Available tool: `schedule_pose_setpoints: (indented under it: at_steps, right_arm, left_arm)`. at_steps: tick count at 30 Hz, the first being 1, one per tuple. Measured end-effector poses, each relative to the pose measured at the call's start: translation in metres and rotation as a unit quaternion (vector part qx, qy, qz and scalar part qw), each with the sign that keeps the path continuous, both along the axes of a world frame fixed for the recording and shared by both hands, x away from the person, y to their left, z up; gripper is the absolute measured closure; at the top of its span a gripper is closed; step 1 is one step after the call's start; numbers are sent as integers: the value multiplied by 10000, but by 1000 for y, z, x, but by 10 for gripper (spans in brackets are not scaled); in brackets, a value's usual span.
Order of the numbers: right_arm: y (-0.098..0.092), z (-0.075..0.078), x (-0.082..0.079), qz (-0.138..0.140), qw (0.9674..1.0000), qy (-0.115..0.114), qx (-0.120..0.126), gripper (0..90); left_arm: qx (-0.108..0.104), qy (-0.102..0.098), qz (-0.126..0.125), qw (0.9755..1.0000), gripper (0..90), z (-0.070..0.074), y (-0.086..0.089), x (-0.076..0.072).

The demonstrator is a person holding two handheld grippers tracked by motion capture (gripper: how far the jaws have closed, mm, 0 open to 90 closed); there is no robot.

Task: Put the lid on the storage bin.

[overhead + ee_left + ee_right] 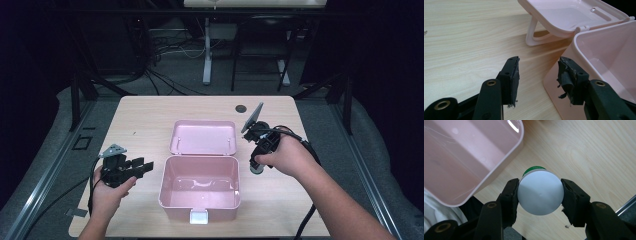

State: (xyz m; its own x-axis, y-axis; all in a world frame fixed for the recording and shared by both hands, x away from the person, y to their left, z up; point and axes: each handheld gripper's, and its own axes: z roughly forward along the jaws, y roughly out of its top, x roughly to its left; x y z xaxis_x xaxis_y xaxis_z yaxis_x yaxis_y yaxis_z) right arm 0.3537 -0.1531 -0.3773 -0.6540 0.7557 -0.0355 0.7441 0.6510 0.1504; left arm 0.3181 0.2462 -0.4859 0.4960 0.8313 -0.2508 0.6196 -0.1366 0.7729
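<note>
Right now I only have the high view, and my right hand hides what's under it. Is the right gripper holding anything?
Observer: Yes. In the right gripper view the right gripper is closed on a white-capped bottle, a pad on each side of the cap.
Operator: Any colour besides white?
Observer: A green edge shows just behind the cap.
Operator: Is it over the box yet?
Observer: No. The bottle sits outside the corner of the pink box, with bare wooden table below it.
Operator: And the left gripper?
Observer: The left gripper is open with nothing between its jaws, one pad close beside the box's outer wall.
</note>
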Motion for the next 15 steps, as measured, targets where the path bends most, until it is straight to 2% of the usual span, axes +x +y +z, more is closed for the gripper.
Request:
schedule_pose_setpoints:
  at_steps: [8,15]
  right_arm:
    - [16,11,-5,241,9997,-11,52,505]
    - [33,15,-8,550,9985,-1,-29,505]
  left_arm:
    - [-30,-5,16,10000,516,-1,0,0]
    - [-33,-4,19,10000,516,0,1,0]
